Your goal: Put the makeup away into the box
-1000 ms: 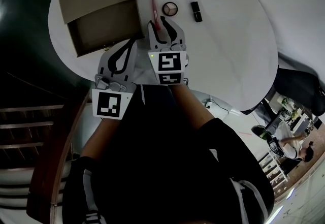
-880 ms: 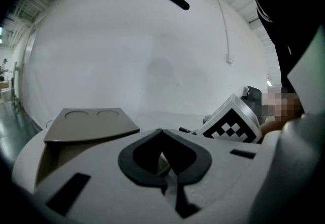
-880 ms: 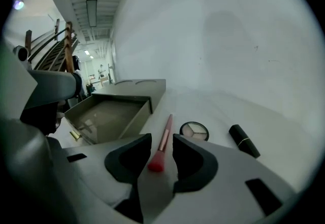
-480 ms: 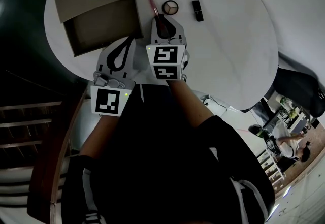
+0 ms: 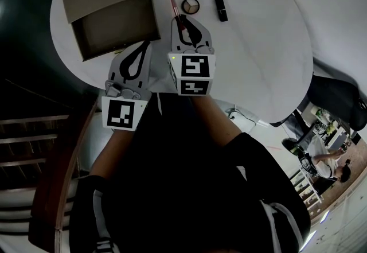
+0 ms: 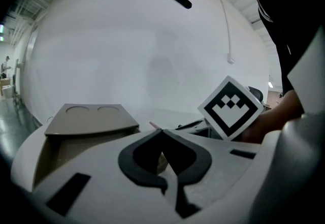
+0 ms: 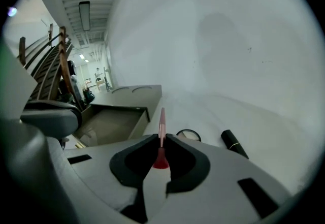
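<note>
Now right tongs (image 7: 161,138), just closed, pinch pink brush (image 7: 162,116) at tips; left tongs (image 6: 162,131) pressed together, empty.

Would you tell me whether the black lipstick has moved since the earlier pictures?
No. The lipstick still lies right of the compact, the same gap between them.

The tabletop (image 5: 258,45) is seen steeply from overhead; both gripper views are set low across it; the box (image 5: 109,34) is shared throughout.

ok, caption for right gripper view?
Right gripper, jaws just closed on the brush, beside the open box; compact and lipstick lie ahead.
</note>
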`<state>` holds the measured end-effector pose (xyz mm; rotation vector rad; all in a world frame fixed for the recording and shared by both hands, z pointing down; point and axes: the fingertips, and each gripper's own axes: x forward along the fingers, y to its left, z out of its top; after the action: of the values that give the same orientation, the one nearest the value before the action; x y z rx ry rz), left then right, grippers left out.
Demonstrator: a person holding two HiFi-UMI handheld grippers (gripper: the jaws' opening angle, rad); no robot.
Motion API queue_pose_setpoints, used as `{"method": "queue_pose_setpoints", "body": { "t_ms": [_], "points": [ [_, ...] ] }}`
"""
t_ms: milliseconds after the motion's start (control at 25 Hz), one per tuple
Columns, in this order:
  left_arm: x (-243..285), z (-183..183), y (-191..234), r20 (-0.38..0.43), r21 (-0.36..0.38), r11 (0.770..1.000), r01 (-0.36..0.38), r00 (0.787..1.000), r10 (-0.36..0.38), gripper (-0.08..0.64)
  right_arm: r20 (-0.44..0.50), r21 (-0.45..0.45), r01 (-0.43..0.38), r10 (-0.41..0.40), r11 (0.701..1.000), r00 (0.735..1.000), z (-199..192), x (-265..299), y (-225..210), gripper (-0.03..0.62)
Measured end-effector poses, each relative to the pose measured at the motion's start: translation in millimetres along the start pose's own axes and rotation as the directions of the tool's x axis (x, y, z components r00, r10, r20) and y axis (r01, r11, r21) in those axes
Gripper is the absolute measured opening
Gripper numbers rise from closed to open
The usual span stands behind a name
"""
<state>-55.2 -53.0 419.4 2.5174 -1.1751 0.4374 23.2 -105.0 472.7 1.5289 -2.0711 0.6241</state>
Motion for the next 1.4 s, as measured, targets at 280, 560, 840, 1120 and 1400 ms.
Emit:
{"method": "queue_pose_setpoints", "body": {
  "t_ms": [280, 560, 840, 1120, 1400],
  "points": [
    [-14.3, 5.6, 7.8, 0.024, 0.006, 0.999, -0.036, 0.999, 0.036, 0.003, 0.064, -0.02, -0.053, 0.054, 0.998, 0.996, 30.4, -16.4, 30.0, 0.063],
    [-43.0, 0.0, 29.6, 0.033, -0.015, 0.994, -0.109, 0.993, 0.109, 0.003, 0.037, -0.073, -0.153, 0.156, 0.986, 0.987, 31.7, -7.3, 87.0, 0.063],
    [-73.8, -12.3, 63.6, 0.029, -0.046, 0.98, -0.195, 0.98, 0.196, 0.003, -0.064, -0.174, -0.279, 0.272, 0.944, 0.96, 20.5, 14.8, 148.4, 0.063],
    [-96.8, -17.6, 87.7, 0.045, -0.086, 0.964, -0.253, 0.965, 0.257, 0.003, -0.14, -0.257, -0.34, 0.313, 0.905, 0.939, 14.0, 27.0, 184.5, 0.063],
    [-105.5, -26.2, 95.2, 0.026, -0.104, 0.956, -0.273, 0.961, 0.277, 0.003, -0.178, -0.256, -0.388, 0.352, 0.885, 0.919, 10.4, 31.2, 204.3, 0.134]
  ]
}}
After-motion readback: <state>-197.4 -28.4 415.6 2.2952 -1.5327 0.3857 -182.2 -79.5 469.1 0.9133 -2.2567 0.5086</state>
